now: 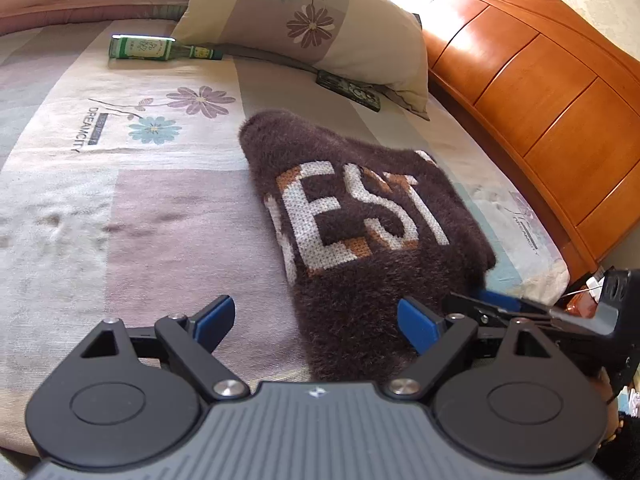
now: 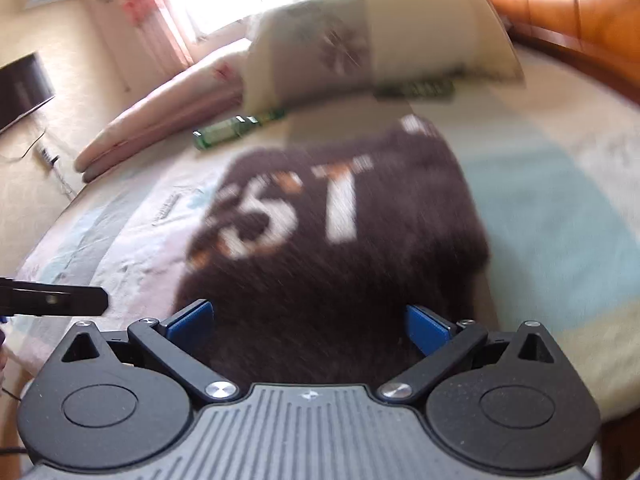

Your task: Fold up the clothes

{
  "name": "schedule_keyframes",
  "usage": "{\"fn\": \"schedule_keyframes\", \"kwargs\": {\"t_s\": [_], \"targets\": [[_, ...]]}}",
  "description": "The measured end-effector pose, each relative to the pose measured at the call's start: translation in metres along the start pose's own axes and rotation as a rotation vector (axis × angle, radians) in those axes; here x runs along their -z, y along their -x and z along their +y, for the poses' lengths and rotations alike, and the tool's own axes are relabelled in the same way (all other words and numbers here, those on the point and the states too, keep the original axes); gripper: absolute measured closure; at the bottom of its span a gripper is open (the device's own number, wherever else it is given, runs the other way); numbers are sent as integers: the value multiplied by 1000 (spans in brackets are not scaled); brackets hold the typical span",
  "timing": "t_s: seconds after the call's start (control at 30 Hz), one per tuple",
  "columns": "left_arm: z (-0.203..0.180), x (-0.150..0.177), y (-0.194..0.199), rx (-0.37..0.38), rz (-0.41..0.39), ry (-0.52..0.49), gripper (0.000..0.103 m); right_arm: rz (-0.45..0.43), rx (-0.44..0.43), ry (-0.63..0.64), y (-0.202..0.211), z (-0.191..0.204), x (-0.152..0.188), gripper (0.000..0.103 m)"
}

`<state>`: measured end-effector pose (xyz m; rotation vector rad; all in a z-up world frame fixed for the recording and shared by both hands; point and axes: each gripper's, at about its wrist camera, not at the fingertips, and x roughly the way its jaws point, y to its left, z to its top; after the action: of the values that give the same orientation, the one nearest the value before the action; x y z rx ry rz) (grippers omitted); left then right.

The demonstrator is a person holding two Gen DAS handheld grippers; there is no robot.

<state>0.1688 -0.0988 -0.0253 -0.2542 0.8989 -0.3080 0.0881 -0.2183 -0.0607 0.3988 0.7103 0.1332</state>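
Observation:
A fuzzy dark brown sweater [image 1: 360,216] with white and orange letters lies folded in a long bundle on the bed. My left gripper [image 1: 316,322] stands open at its near end, the right blue pad over the fabric, the left pad over the sheet. In the right wrist view, which is motion-blurred, the same sweater [image 2: 340,216] fills the middle, and my right gripper [image 2: 308,324] is open with its blue pads on either side of the near edge. The right gripper's fingers [image 1: 500,304] show at the sweater's right side in the left wrist view.
A floral pillow [image 1: 312,20] lies beyond the sweater, with a green glass bottle [image 1: 156,49] to its left and a dark remote [image 1: 348,90] under its edge. A wooden headboard [image 1: 540,92] runs along the right. A folded pink quilt [image 2: 160,116] lies at the far side.

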Motion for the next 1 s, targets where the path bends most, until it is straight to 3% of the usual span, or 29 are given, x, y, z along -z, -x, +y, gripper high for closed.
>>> {"fn": "schedule_keyframes", "kwargs": {"t_s": [0.13,0.23,0.4,0.6,0.73,1.0], "targets": [[-1,-6,-5,13,11,1,14,-55,-51,-20,28,-4,6,0],[-14,-11,-16,23,29,-39,14,-97,-33,-50,46,-16,3,0],[-48,-20,-31,126,39,-112,14,-155,-2,-152,69,-49,-1,0],[-73,-25,-60,186,73,-130,14,-152,-33,-287,75,-80,10,0],[-71,-21,-85,198,124,-97,10,-149,-42,-337,75,-93,17,0],[-69,-26,-74,204,115,-57,8,-127,-105,-403,68,-108,17,0]]}}
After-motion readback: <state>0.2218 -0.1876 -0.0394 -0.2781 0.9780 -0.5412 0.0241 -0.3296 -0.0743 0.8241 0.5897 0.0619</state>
